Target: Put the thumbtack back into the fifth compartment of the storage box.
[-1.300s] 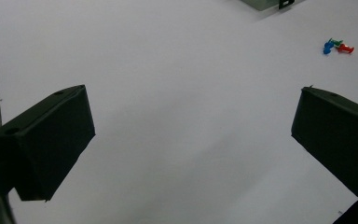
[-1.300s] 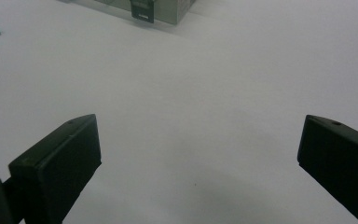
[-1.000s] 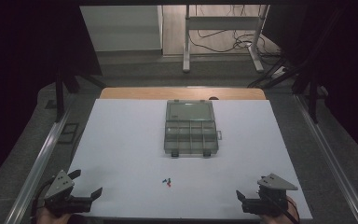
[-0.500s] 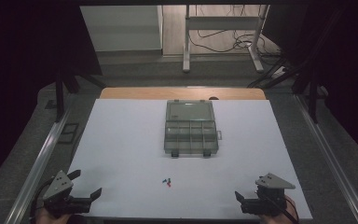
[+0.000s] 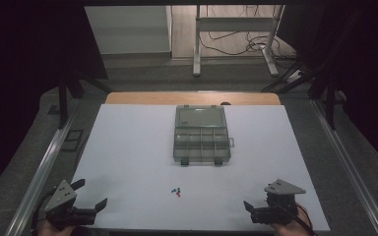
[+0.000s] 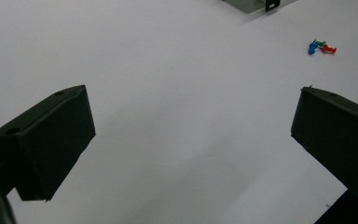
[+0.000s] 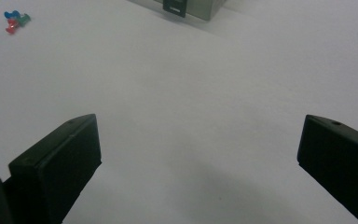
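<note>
Both claws are hanging spread and empty at the near edge of the white table [image 5: 128, 147]: the left gripper [image 5: 86, 194] at one corner, the right gripper [image 5: 256, 209] at the other. Between them and well apart from each, the pushpins [image 5: 176, 190] are lying in a tight little cluster, blue, green and red, probably three, though they are too small to count surely. Nothing is being gripped yet, so the reach is only beginning; next, one claw needs to travel inward and narrow over a single glossy plastic head. Beyond the pins, the translucent grey compartment box [image 5: 201, 135] is sitting closed, rectangular, with dark latches along its near side.
</note>
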`<action>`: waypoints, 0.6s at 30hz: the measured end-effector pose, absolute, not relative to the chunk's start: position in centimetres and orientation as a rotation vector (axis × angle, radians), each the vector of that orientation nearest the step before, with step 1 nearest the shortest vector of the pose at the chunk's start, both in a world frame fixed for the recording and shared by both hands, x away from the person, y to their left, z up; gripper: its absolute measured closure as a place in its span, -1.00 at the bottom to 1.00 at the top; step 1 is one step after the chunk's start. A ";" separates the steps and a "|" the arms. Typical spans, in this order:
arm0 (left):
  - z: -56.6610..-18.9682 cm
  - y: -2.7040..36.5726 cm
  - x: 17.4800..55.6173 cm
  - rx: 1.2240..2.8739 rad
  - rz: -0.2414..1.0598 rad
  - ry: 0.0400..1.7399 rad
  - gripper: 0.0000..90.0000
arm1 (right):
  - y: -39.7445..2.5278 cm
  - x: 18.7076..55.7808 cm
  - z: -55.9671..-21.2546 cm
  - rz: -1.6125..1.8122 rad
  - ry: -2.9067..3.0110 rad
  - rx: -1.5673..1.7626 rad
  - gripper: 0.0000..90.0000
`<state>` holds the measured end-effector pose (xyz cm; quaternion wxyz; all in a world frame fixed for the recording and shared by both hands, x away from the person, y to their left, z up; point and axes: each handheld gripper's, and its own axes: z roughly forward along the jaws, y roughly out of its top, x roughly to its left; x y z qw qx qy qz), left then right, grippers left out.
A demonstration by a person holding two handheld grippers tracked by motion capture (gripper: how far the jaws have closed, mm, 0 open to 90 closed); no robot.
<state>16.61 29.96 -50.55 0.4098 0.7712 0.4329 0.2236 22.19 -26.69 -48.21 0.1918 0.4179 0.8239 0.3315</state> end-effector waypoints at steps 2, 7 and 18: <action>-50.6 29.9 16.6 1.941 0.565 1.088 -1.00 | -26.4 22.3 -48.1 0.929 2.320 1.162 -1.00; -50.5 29.8 16.5 1.949 0.572 1.076 -1.00 | -25.5 22.5 -48.0 0.917 2.356 1.139 -1.00; -50.6 29.7 16.5 1.960 0.573 1.066 -1.00 | -24.4 23.4 -47.8 0.892 2.400 1.147 -1.00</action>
